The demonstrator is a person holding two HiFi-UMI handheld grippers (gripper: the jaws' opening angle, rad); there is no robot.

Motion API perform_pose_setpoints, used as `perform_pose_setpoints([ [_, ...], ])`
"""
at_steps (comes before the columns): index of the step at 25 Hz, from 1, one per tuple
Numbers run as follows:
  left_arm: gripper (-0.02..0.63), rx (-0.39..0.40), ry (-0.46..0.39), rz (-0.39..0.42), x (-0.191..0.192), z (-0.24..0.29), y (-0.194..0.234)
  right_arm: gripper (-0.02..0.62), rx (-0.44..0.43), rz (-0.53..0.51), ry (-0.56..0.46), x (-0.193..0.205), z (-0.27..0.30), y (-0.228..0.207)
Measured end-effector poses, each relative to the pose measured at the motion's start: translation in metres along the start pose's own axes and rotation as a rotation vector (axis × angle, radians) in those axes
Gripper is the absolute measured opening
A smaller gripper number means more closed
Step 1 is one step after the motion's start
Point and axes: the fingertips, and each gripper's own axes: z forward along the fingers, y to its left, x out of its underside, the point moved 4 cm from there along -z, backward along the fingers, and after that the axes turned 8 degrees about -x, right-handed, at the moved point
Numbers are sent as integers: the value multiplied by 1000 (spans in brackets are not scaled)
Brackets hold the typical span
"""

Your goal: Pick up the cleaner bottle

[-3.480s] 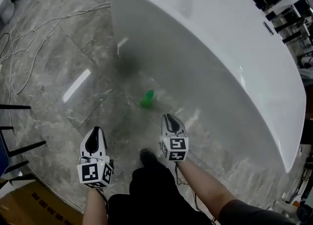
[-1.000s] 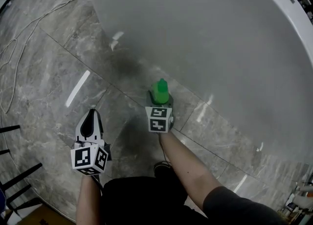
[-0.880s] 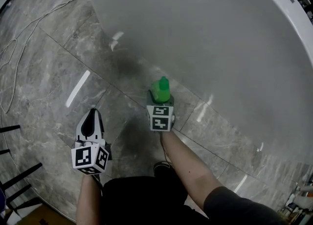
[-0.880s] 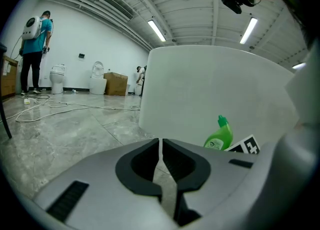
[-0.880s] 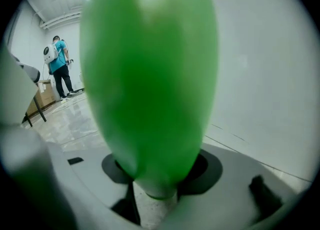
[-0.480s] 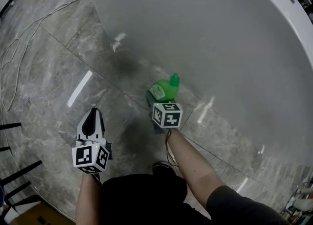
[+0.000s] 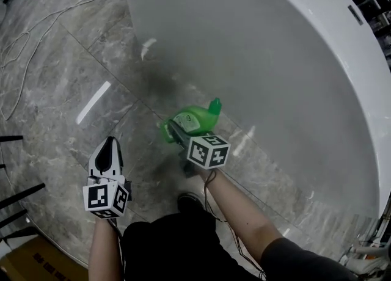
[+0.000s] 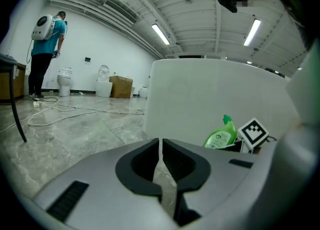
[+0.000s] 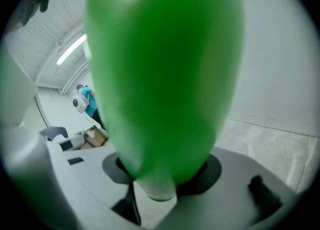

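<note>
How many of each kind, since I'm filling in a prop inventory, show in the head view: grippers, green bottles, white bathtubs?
Grippers: 2, the left gripper and the right gripper
Bottles: 1, the green cleaner bottle
Bathtubs: 1, the white bathtub
Total: 4

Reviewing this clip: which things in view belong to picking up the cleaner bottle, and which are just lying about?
Part of the job:
- cleaner bottle, held tilted
- right gripper, fingers shut on it

Just about:
- left gripper, shut and empty
- bathtub
- loose cables
- cardboard box
- distant person
</note>
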Motion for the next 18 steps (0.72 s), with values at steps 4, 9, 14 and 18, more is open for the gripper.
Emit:
perform_pose_setpoints([
  [4,32,-35,49,15,-41,-57,7,201,-101,116,-28,-35,-26,80],
  [9,32,-65,87,16,-110,-125,12,201,-190,121,-16,-86,-53,187],
  [14,32,-104,80,5,-193,-177,12,201,-269,68,40,-137,-86,285],
  [18,32,-126,48,-16,-265,-205,4,201,-299,47,59,-184,-116,344],
])
